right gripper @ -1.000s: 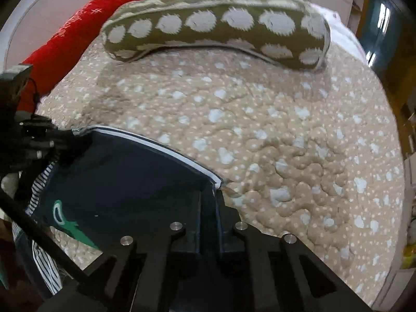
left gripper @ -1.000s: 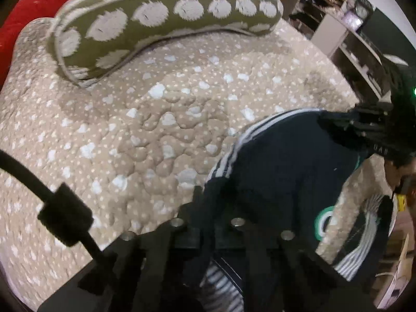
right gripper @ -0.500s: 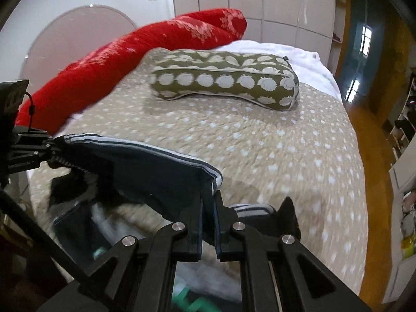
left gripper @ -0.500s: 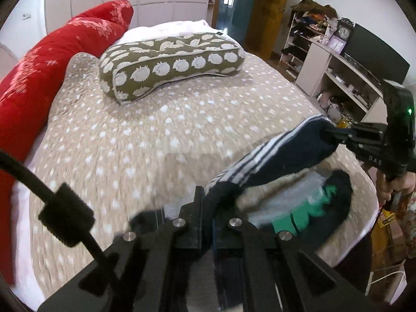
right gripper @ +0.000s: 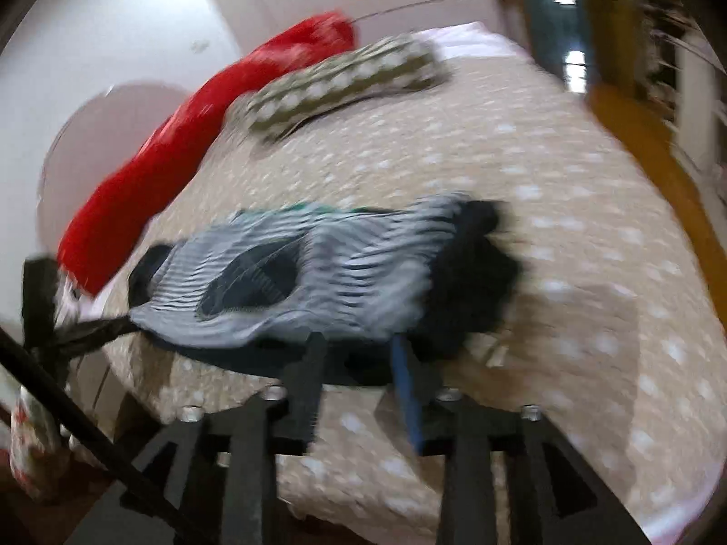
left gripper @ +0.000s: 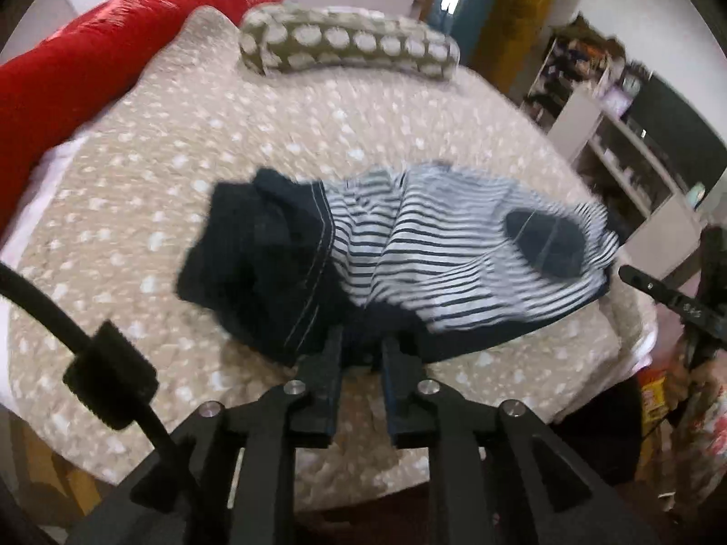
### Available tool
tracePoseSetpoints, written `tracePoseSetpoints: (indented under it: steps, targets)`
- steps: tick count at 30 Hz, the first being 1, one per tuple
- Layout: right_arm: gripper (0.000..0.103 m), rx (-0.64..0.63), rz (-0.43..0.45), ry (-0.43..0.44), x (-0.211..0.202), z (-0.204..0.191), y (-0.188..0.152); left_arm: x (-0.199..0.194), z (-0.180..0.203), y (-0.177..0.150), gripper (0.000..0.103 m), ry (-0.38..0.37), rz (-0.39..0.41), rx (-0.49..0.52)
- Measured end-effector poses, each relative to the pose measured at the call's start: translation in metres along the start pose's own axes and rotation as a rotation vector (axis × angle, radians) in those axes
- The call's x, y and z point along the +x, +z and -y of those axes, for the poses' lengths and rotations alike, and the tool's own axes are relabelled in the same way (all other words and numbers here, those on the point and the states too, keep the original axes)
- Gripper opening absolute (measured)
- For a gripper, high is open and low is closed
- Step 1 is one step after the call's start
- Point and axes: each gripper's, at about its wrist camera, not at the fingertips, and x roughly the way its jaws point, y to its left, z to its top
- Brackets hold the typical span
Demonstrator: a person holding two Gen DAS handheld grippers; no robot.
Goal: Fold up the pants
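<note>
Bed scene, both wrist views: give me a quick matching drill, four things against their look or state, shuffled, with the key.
Things:
1. pants
2. pillow
3. bolster
4. right gripper

States:
A. olive with pale spots, at the far end of the bed
B. open, at the near edge of the cloth
C. navy with striped lining showing, crumpled on the bedspread
D. plain red, along the bed's left side

Pairs: 1-C, 2-A, 3-D, 4-B
</note>
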Motion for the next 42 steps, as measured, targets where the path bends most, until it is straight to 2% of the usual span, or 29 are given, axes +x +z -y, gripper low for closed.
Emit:
tracePoseSetpoints:
  steps: [3, 5, 9, 11, 12, 13, 14, 16, 18, 19, 21, 22, 23, 25, 27, 30, 32, 33, 34, 35, 36, 42]
  targets:
    - [0.048, 0.077, 0.064, -0.010, -0.021, 0.020, 0.008, -0.027, -0.007, -0.004, 0.031, -0.012, 0.065, -0.026]
    - [0.054, 0.131, 0.085, 0.017, -0.023, 0.029, 0.015, -0.035, -0.009, -0.004, 0.032, -0.011, 0.083, -0.041]
    - [0.056, 0.153, 0.089, 0.033, -0.003, 0.023, 0.031, -0.037, -0.002, 0.003, 0.033, -0.033, 0.118, -0.058]
    - [0.055, 0.145, 0.048, 0.006, 0.022, 0.015, 0.037, -0.029, 0.006, 0.013, 0.035, -0.029, 0.125, -0.053]
    - [0.048, 0.137, -0.006, 0.000, 0.037, 0.012, 0.039, -0.022, 0.009, 0.019, 0.040, -0.027, 0.129, -0.047]
    - [0.009, 0.125, -0.051, 0.000, 0.047, 0.009, 0.040, -0.012, 0.011, 0.026, 0.042, -0.006, 0.135, -0.043]
    - [0.010, 0.116, -0.050, -0.022, 0.051, 0.008, 0.043, -0.003, 0.011, 0.028, 0.043, 0.030, 0.134, -0.040]
    - [0.010, 0.131, 0.009, -0.052, 0.042, 0.013, 0.049, 0.020, 0.007, 0.032, 0.043, 0.143, 0.105, -0.034]
    - [0.010, 0.179, 0.052, -0.124, 0.032, 0.028, 0.051, 0.044, -0.003, 0.030, 0.041, 0.155, 0.045, -0.070]
    - [0.012, 0.190, 0.057, -0.152, 0.028, 0.034, 0.051, 0.053, -0.007, 0.028, 0.040, 0.142, 0.020, -0.090]
    - [0.017, 0.221, 0.076, -0.105, 0.017, 0.045, 0.045, 0.058, -0.006, 0.023, 0.040, 0.146, 0.032, -0.091]
    - [0.028, 0.231, 0.090, -0.082, 0.011, 0.047, 0.041, 0.057, -0.004, 0.021, 0.040, 0.150, 0.044, -0.078]
    - [0.053, 0.237, 0.104, -0.069, 0.005, 0.049, 0.037, 0.057, -0.002, 0.021, 0.040, 0.153, 0.048, -0.074]
    - [0.083, 0.247, 0.147, -0.036, -0.002, 0.051, 0.028, 0.057, -0.004, 0.021, 0.040, 0.139, 0.052, -0.086]
    - [0.084, 0.272, 0.145, 0.001, 0.005, 0.051, 0.026, 0.055, -0.010, 0.023, 0.040, 0.111, 0.052, -0.114]
    - [0.084, 0.312, 0.050, 0.052, 0.038, 0.050, 0.024, 0.040, -0.015, 0.023, 0.040, 0.058, 0.077, -0.167]
    - [0.084, 0.323, 0.008, 0.047, 0.060, 0.048, 0.022, 0.027, -0.018, 0.020, 0.040, 0.034, 0.101, -0.203]
    - [0.082, 0.318, 0.024, 0.036, 0.063, 0.046, 0.024, 0.023, -0.019, 0.019, 0.040, 0.028, 0.108, -0.216]
    - [0.057, 0.322, 0.022, 0.064, 0.065, 0.045, 0.027, 0.018, -0.022, 0.018, 0.040, 0.022, 0.115, -0.230]
    - [0.019, 0.361, -0.014, 0.146, 0.070, 0.049, 0.032, 0.013, -0.024, 0.017, 0.040, 0.022, 0.122, -0.242]
    - [0.018, 0.396, -0.026, 0.189, 0.072, 0.053, 0.035, 0.010, -0.025, 0.018, 0.040, 0.026, 0.129, -0.248]
    - [0.015, 0.363, 0.090, 0.096, 0.045, 0.054, 0.056, 0.000, -0.026, 0.026, 0.040, 0.021, 0.167, -0.273]
